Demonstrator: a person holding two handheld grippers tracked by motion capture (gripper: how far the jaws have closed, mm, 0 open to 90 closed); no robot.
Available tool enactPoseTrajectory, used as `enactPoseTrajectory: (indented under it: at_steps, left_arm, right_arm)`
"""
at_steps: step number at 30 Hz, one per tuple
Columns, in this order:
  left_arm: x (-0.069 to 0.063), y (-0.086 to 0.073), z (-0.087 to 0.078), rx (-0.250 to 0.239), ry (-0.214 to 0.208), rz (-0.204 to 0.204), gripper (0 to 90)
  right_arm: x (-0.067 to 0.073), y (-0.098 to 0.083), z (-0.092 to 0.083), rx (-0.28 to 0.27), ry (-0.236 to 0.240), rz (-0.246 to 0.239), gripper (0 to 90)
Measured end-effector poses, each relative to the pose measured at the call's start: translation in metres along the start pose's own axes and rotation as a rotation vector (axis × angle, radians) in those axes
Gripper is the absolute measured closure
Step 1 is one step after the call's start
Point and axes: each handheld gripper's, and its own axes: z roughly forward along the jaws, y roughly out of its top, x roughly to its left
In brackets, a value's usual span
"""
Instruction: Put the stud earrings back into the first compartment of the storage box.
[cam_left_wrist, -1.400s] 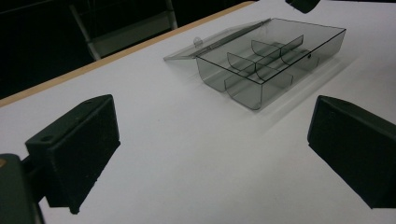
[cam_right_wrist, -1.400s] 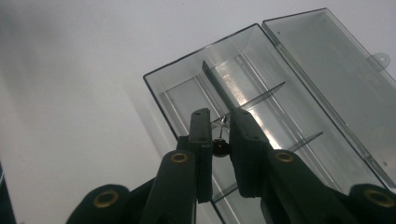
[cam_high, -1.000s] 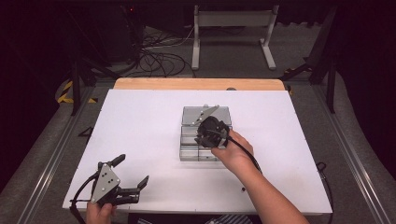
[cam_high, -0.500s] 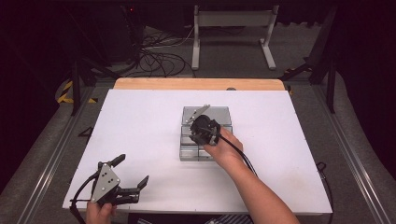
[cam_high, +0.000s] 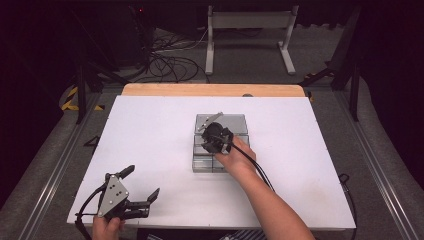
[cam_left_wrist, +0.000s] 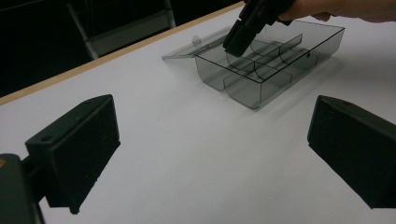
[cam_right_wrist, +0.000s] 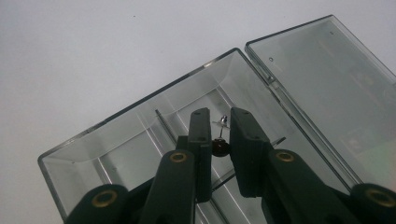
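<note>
Right tool (cam_right_wrist: 220, 135), jaws pinching a small dark-beaded earring (cam_right_wrist: 220, 145) at frame centre over the clear box (cam_right_wrist: 140, 140) — light, slippery, fragile, best gripped by the bead; left tool (cam_left_wrist: 210, 154) spread.

divided box (cam_high: 220, 145) on table (cam_high: 150, 130), lid (cam_high: 221, 121) behind

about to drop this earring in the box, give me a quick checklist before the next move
1. Earring held between the right gripper pads: ok.
2. Lid swung fully open, flat on the table: ok.
3. Right gripper over the clear box, jaws pointing into it: ok.
4. Compartment under the earring free of other things: ok.
5. Left gripper open, apart from the box: ok.
6. Earring touching the box floor: cannot tell.
</note>
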Motion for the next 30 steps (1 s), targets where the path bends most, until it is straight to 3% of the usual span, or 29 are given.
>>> enactPoseTrajectory:
  at_steps: [6, 12, 13, 18, 19, 30]
  left_arm:
    - [0.000, 0.000, 0.000, -0.002, 0.002, 0.002, 2.8]
    - [0.000, 0.000, 0.000, -0.004, 0.001, -0.006, 2.8]
    - [0.000, 0.000, 0.000, -0.003, 0.001, -0.006, 2.8]
    - [-0.001, 0.000, 0.000, -0.003, 0.000, -0.009, 2.8]
    - [-0.001, 0.000, 0.000, -0.002, 0.000, -0.007, 2.8]
    - [0.000, 0.000, 0.001, 0.001, 0.004, -0.003, 2.8]
  right_arm:
    - [0.001, 0.000, -0.002, -0.007, 0.003, -0.007, 69.2]
    - [0.001, 0.000, -0.016, -0.035, 0.023, -0.006, 58.4]
    - [0.000, -0.002, -0.025, -0.044, 0.043, -0.001, 54.9]
    - [0.000, -0.007, -0.042, -0.077, 0.054, 0.000, 48.0]
    - [0.000, -0.011, -0.054, -0.095, 0.059, 0.003, 44.1]
    - [0.008, -0.039, -0.096, -0.148, 0.051, -0.016, 34.7]
